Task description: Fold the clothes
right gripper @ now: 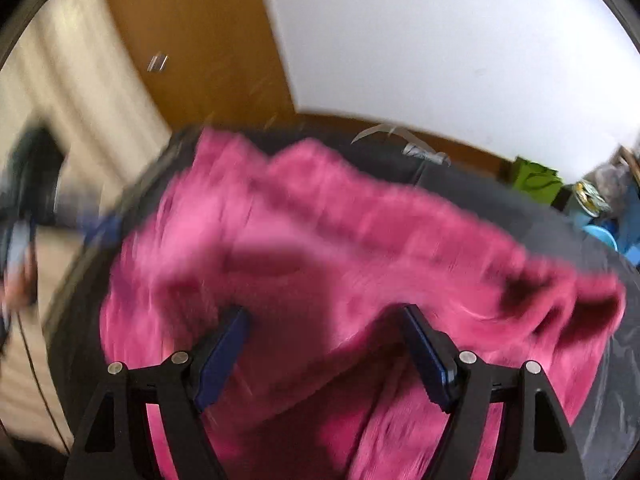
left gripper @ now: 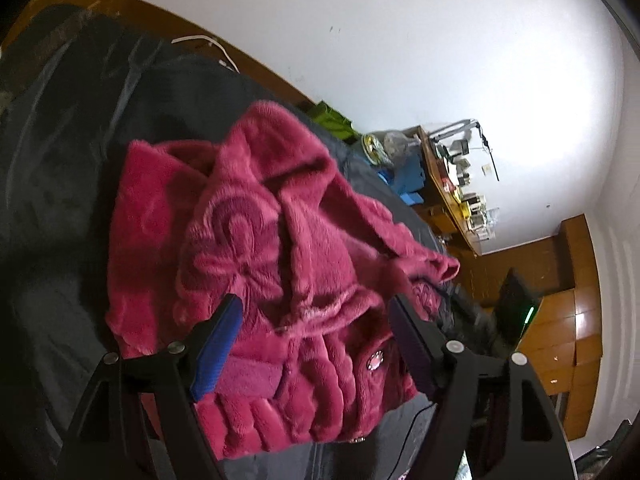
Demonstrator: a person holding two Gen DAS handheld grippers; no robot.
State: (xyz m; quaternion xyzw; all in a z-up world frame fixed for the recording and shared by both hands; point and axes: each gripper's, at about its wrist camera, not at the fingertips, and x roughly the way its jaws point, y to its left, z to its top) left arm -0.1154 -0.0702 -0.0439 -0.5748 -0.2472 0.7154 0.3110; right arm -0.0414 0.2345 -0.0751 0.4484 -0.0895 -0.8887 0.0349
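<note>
One pink fleece garment (left gripper: 256,264) lies bunched on the dark-covered bed (left gripper: 60,160), partly folded over itself with creases running several ways, so its long axis is hard to call. Two tools are over it, each with its fingers spread apart and nothing between them. The left tool (left gripper: 316,312) hovers at the garment's near edge. The right tool (right gripper: 324,320) also faces the cloth straight ahead, though its view is blurred. Neither looks clearly nearer.
</note>
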